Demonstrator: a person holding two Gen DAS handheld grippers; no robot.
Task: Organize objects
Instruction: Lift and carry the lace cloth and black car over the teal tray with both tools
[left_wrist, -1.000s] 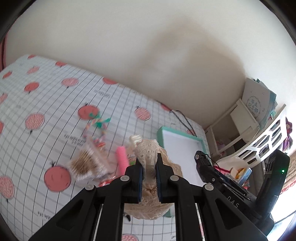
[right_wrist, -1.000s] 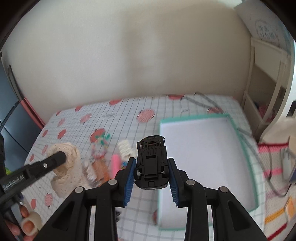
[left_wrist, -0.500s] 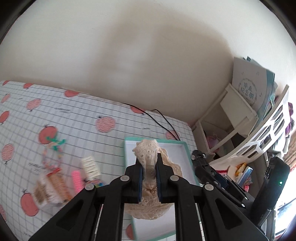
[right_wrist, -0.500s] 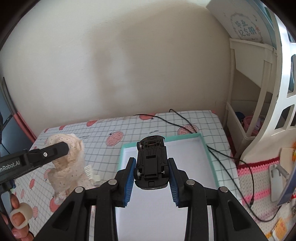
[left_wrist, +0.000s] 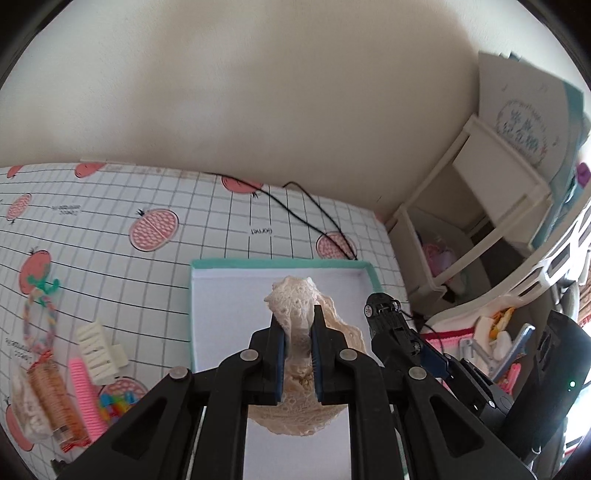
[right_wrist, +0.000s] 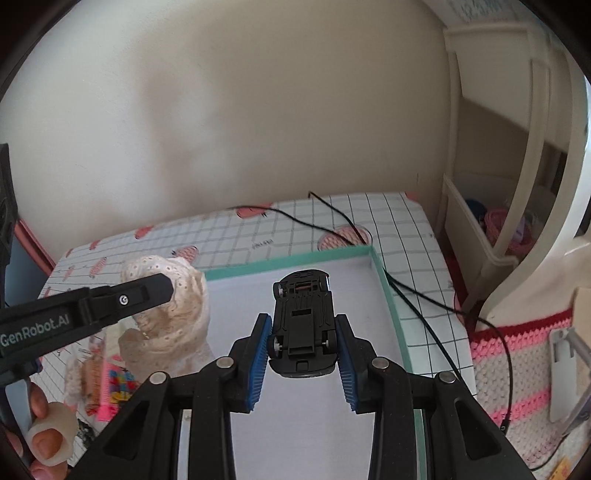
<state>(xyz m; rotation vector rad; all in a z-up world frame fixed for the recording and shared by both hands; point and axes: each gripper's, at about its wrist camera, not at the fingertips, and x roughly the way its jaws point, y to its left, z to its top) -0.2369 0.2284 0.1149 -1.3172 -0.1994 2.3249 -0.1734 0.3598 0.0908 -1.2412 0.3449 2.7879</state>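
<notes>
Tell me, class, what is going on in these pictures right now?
A person is tidying small things into a white tray with a teal rim. The left tongs are shut on a cream lace cloth, held above the tray. The right tongs are shut on a black toy car, underside up, also over the tray. A hair clip, a pink comb and other bits lie on the checked cover beside it.

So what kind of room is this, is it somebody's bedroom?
Probably a child's bedroom or playroom. A fruit-print checked cover looks like a bed, a cream shelf unit stands beside it, and a toy car and hair clips are about.
</notes>
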